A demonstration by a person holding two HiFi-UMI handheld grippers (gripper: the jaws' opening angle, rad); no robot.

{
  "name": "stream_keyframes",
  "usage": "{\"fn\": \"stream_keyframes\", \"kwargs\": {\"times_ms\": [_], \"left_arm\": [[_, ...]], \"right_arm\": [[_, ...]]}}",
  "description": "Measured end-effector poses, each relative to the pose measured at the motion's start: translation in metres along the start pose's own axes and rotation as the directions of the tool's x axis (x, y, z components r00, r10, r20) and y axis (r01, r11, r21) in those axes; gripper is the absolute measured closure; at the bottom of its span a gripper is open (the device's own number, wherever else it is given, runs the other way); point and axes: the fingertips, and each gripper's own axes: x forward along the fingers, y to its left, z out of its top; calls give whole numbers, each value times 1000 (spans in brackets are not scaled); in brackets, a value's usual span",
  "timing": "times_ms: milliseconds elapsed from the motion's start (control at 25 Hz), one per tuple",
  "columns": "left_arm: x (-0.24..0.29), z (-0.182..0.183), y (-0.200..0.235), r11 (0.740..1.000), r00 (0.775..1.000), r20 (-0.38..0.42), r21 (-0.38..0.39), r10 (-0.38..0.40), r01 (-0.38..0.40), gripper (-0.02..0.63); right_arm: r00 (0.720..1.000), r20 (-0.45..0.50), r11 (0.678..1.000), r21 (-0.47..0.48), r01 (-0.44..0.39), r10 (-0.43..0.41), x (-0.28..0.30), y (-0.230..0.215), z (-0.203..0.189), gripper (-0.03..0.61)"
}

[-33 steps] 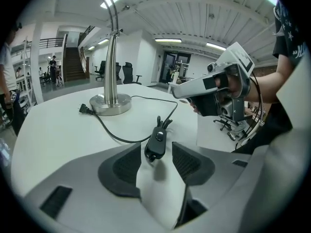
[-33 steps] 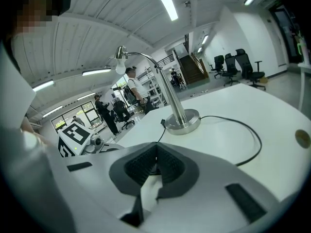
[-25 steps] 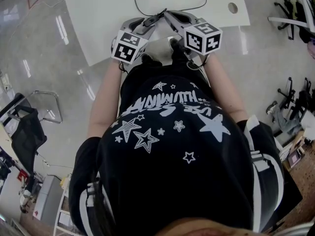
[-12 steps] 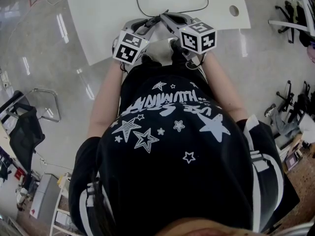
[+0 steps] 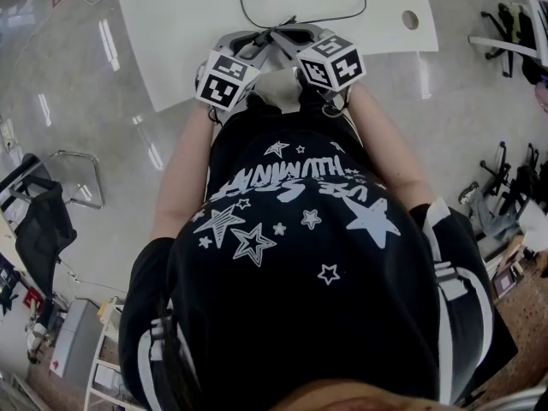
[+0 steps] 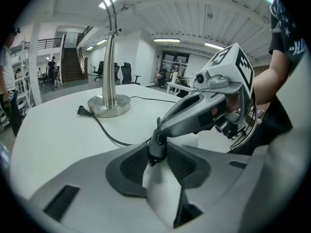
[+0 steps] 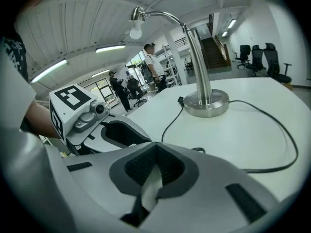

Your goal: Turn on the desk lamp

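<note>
Got the desk lamp (image 6: 109,72) standing upright toward the far side of the white table (image 6: 43,140), round silver base and all. Following the black cord (image 6: 108,134) from that base back toward the near edge, straight to its inline switch (image 6: 156,142). Pinching that switch with the left gripper (image 6: 157,153), after just closing its jaws in on it from 2 sides. Holding the right gripper (image 7: 156,148) pressed together on nothing, tip parked just above the switch. Can't tell whether touching it or not. Also spotting a plug (image 6: 81,111) lying on the table right beside the base.
</note>
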Motion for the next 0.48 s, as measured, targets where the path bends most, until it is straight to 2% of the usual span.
{"fn": "stream_keyframes", "kwargs": {"times_ms": [200,480], "left_arm": [[0,0,0,1000,1000,-1,-4,-1,1,476],[0,-4,0,1000,1000,-14,-7,-14,14,477]], "right_arm": [[999,-34,1000,-13,2,-2,1,1,-1,575],[994,-102,996,-83,36,-44,6,4,-3,575]]}}
